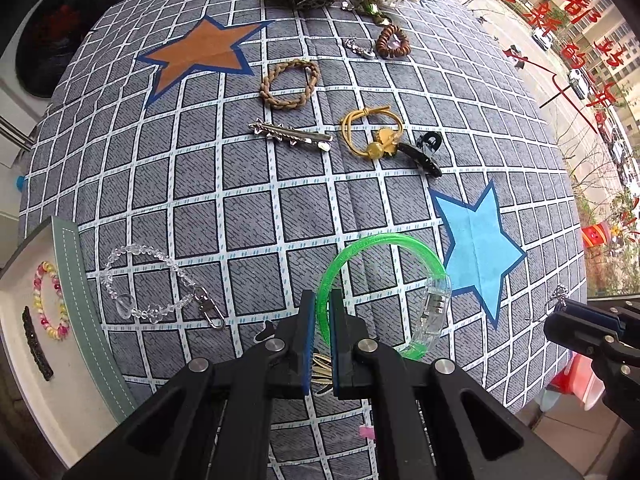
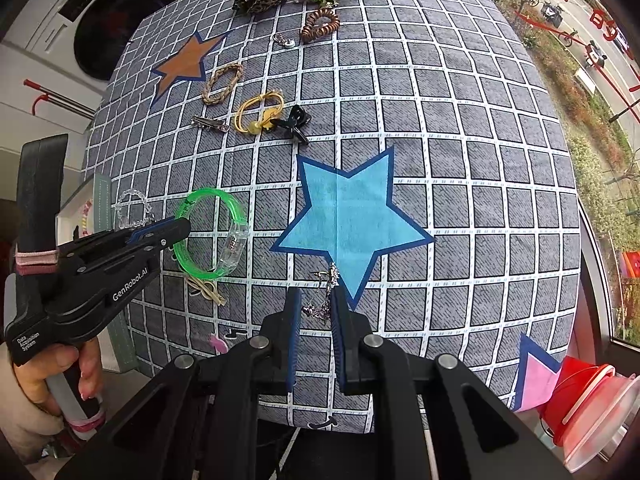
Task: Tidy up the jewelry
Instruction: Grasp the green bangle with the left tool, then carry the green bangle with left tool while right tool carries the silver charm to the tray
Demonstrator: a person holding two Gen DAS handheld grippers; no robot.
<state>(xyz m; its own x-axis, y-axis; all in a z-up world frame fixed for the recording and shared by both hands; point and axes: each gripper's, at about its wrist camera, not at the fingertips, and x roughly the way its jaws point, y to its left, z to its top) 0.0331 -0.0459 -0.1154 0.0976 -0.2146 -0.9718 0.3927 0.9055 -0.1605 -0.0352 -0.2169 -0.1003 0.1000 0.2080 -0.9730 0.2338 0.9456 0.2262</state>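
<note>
Green and shiny, the plastic bangle [image 1: 384, 280] sits right between the fingers of the left gripper [image 1: 321, 312]. Those two fingers are nearly closed and pinch the bangle's rim. It looks lifted a little off the checked tablecloth [image 1: 248, 208], but I can't be sure.

The right gripper [image 2: 314, 312] has its fingers only a little apart, with a small silver chain [image 2: 320, 300] between them, by the tip of the blue star [image 2: 348, 216]. I think it is holding the chain, though the chain is too thin and tangled for me to say what kind it is.

I think the tidying has only just started. The white tray [image 1: 24, 280] at the left edge has just two things in it, a candy-colored coil hair tie [image 1: 50, 300] and a dark bar clip [image 1: 37, 344]. Lots is left out on the cloth: the clear bead chain [image 1: 160, 284], silver hair clip [image 1: 290, 136], yellow hair tie [image 1: 370, 130], black claw clip [image 1: 424, 154], braided tan band [image 1: 290, 84], brown coil tie [image 1: 393, 42] and scrunchies at the far edge.

Most of the tray is cut off. A gold hairpin [image 2: 206, 290] is partly hidden under the left gripper.
</note>
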